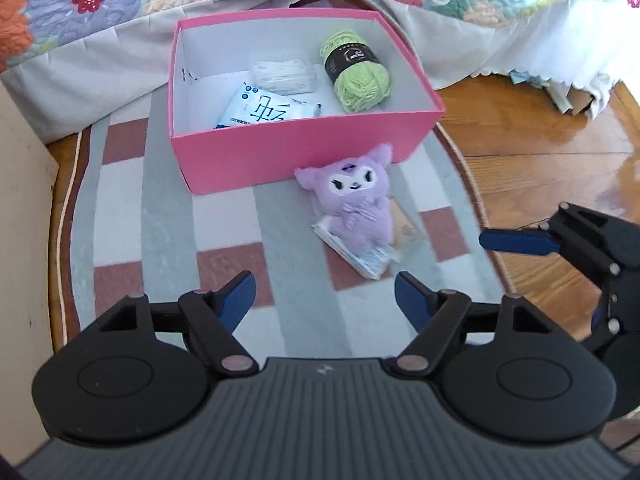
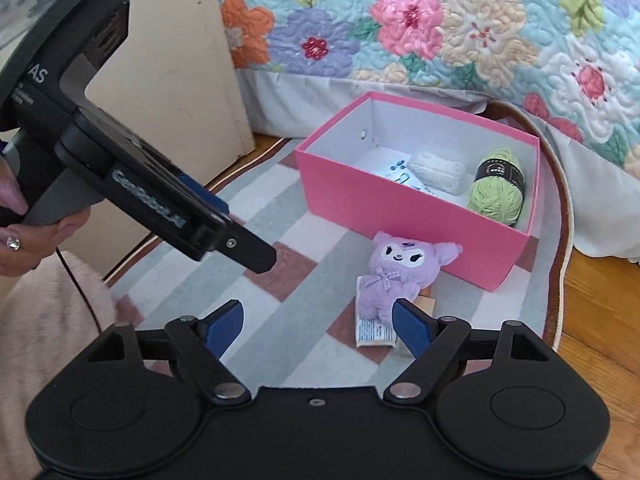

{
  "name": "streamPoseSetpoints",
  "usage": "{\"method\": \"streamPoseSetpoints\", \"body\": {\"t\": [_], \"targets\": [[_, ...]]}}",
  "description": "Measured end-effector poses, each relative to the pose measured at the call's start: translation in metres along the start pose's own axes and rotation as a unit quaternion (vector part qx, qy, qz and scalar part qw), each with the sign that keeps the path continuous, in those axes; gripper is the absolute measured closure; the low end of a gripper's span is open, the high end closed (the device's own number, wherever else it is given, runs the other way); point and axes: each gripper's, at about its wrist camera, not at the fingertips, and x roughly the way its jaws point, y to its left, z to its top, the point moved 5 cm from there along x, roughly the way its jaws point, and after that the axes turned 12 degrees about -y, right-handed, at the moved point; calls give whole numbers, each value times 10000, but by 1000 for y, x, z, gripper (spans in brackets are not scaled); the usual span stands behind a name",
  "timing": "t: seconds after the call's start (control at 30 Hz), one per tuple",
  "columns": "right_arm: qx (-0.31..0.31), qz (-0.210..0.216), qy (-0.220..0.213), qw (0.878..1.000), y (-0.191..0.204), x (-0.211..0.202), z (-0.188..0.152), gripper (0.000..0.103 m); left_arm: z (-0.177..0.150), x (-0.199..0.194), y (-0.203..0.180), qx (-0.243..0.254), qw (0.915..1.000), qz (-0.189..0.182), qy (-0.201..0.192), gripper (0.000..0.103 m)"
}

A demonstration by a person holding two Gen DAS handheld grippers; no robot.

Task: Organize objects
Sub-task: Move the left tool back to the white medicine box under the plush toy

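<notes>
On the checked rug (image 1: 168,216) beside the bed, the left wrist view looks steeply down over the left gripper (image 1: 325,298), whose blue-padded jaws stand well apart with nothing between them, above bare rug. Ahead lies the purple plush toy (image 1: 352,204), face up on a flat packet (image 1: 360,254), just in front of the pink box (image 1: 288,152). Inside the box sit a green yarn ball (image 1: 358,76), a clear plastic case (image 1: 285,74) and a white printed pack (image 1: 264,110). At the right edge the right gripper (image 1: 560,236) reaches in, one blue pad pointing towards the toy.

In the right wrist view, the right gripper (image 2: 318,322) tilts down at the rug, jaws wide and holding nothing; its right pad overlaps the plush toy's (image 2: 400,276) lower edge in the picture, though contact cannot be told. The pink box (image 2: 400,204) stands just behind the toy. At the left, a hand (image 2: 24,236) grips the handle of the left gripper (image 2: 248,248), which slants down towards the rug; its jaws are seen edge-on here. A floral quilt (image 2: 440,32) hangs behind.
</notes>
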Motion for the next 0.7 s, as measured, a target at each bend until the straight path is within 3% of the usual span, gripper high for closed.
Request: {"method": "streamPoseSetpoints", "body": {"t": [0.13,0.3,0.37,0.43,0.53,0.7], "targets": [[-311,-119,153,9993,4,22,-23,17,0,29,10,-24,9997,-212,-87,30],[-178,-495,38,9986,-2,46,-44,17,4,66,18,29,9989,-408,-224,28],[164,-518,229,9983,-7,54,-50,17,3,78,19,39,9986,-456,-283,28],[744,-253,553,9954,-12,62,-54,18,-1,89,19,107,9984,-493,-249,30],[1281,-176,492,9904,-16,64,-61,19,-12,107,17,121,9970,-760,-74,33],[1551,-296,540,9860,-26,74,-78,23,-17,133,13,248,9967,-769,12,41]]}}
